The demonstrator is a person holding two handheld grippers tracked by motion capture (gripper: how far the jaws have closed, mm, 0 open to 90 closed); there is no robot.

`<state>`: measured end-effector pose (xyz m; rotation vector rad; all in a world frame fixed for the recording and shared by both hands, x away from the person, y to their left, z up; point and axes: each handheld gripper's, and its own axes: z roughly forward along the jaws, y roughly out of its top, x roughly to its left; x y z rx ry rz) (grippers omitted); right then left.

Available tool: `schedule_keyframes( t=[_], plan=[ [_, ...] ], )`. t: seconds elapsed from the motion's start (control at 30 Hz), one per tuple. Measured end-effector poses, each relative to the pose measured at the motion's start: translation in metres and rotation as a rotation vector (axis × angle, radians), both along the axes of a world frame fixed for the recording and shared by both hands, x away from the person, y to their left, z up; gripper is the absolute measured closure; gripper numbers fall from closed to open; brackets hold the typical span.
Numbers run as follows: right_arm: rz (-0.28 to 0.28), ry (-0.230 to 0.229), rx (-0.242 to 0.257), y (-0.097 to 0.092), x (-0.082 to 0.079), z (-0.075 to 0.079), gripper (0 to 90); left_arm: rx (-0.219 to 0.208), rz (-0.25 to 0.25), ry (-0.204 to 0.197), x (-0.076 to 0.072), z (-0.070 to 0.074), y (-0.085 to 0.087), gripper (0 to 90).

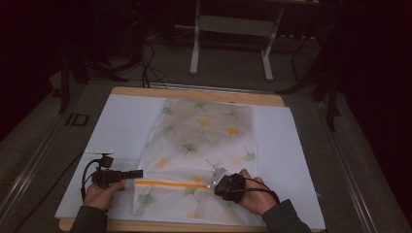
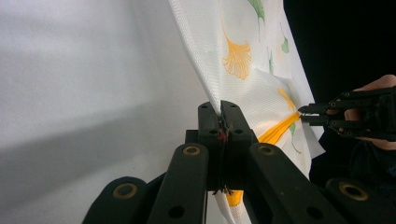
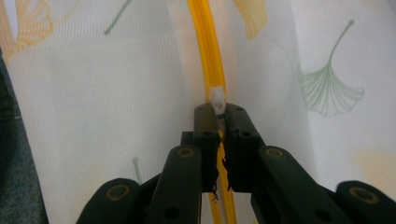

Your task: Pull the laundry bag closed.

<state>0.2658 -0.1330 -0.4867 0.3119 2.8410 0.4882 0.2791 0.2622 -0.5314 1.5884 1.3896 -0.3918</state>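
A white mesh bag [image 1: 204,141] printed with ginkgo leaves lies flat on the table, with an orange zipper [image 1: 170,183] running across its near end. My left gripper [image 1: 140,173] is shut on the bag's left edge [image 2: 205,70] beside the zipper's end; in the left gripper view the jaws [image 2: 220,109] pinch the fabric. My right gripper [image 1: 216,185] sits at the zipper's right part. In the right gripper view its jaws [image 3: 218,112] are shut on the small white zipper pull [image 3: 217,97], and the orange zipper [image 3: 208,42] runs on ahead. The right gripper [image 2: 303,114] also shows far off in the left gripper view.
A white sheet [image 1: 121,126] covers the wooden table [image 1: 194,92] beneath the bag. Grey floor surrounds the table, with a white metal stand [image 1: 233,24] and cables [image 1: 145,63] behind it. A hand holds each gripper at the table's near edge.
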Motion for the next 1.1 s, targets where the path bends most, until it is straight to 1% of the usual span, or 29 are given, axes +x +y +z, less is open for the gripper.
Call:
schedule_keyframes(
  t=[0.03,0.13,0.17,0.4,0.6,0.8,0.9,1.07,1.1],
  plan=[
    [0.001,0.001,-0.005,-0.001,0.000,0.000,84.5,0.000,0.000,0.000,0.000,0.000,0.000,89.0],
    [-0.013,0.002,-0.001,-0.007,-0.002,0.000,84.5,0.001,0.000,0.001,0.000,0.000,0.000,89.0],
    [-0.010,-0.001,0.001,-0.009,-0.002,0.000,84.5,0.000,0.000,0.000,0.000,0.000,0.000,89.0],
    [-0.039,0.001,-0.004,-0.025,-0.004,0.000,84.5,0.000,0.000,0.000,0.000,0.000,0.000,89.0],
    [-0.065,0.004,0.008,-0.038,-0.004,0.002,84.5,0.001,0.000,0.001,0.000,0.000,0.000,89.0],
    [-0.083,0.008,0.004,-0.047,-0.004,0.004,84.5,-0.001,0.000,0.000,0.000,0.000,0.000,89.0],
    [-0.098,0.015,0.000,-0.053,-0.006,0.003,84.5,0.000,0.000,0.001,0.000,0.000,0.000,89.0],
    [-0.104,0.019,-0.009,-0.061,-0.006,0.002,84.5,0.001,-0.001,0.001,0.000,0.000,0.000,89.0],
    [-0.115,0.021,-0.011,-0.065,-0.006,0.001,84.5,0.001,0.000,0.001,0.000,0.000,0.000,89.0]
  ],
)
